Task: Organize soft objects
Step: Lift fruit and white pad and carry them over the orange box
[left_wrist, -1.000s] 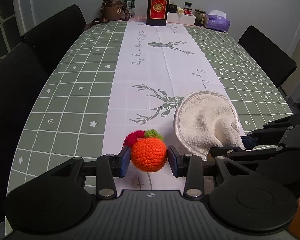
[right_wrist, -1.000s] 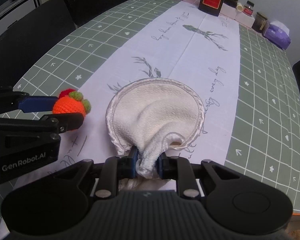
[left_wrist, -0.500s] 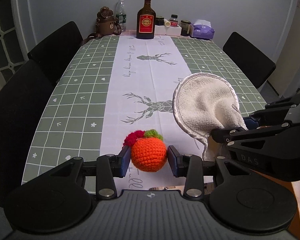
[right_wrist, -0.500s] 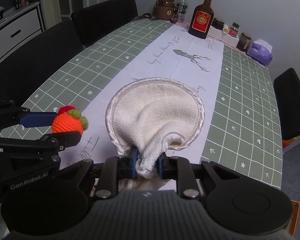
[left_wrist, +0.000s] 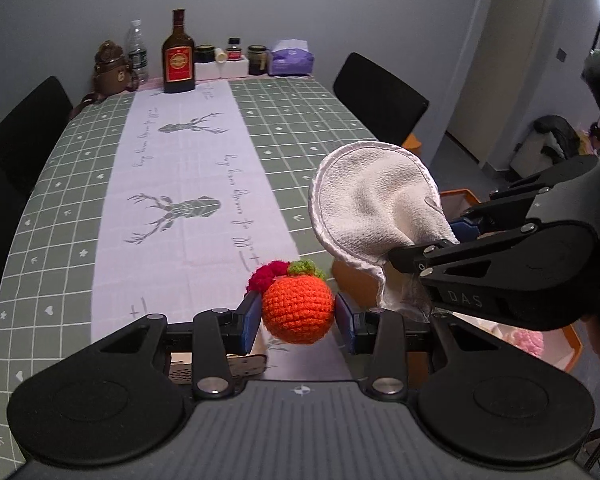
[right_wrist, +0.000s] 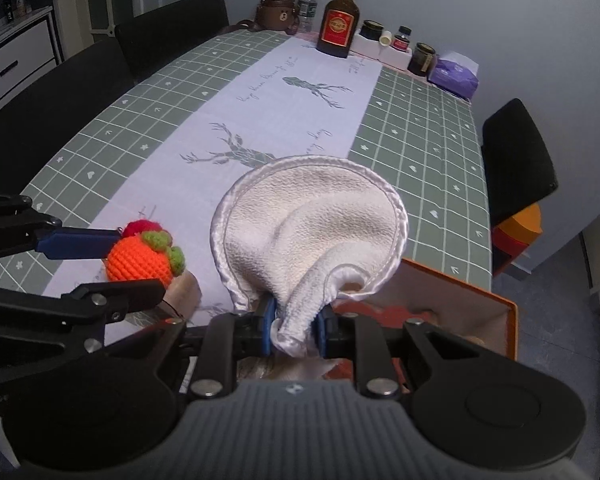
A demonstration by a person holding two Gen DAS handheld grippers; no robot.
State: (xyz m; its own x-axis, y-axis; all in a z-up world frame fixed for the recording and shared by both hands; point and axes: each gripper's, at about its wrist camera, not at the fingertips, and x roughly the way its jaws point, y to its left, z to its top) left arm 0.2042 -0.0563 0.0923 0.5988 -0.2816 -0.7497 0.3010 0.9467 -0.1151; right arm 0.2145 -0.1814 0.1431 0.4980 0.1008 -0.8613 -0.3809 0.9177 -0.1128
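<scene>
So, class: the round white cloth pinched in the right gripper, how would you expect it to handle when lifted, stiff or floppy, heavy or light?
Probably floppy: the round white cloth bunches into folds where the right gripper pinches it, and its edge droops below the jaws. Likely light, since a pinch at one edge carries it whole. Its shiny trim might be a little slippery.

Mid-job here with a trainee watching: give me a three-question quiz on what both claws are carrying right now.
1. True or false: the left claw is empty.
2. What does the right claw pinch? A) purple tissue pack B) round white terry cloth C) brown bottle
3. Fill in: below the cloth, off the table's near edge, sits an orange ___.

Key
1. False: it grips the orange crocheted ball.
2. B, the round white terry cloth.
3. Box: the orange box.
</scene>
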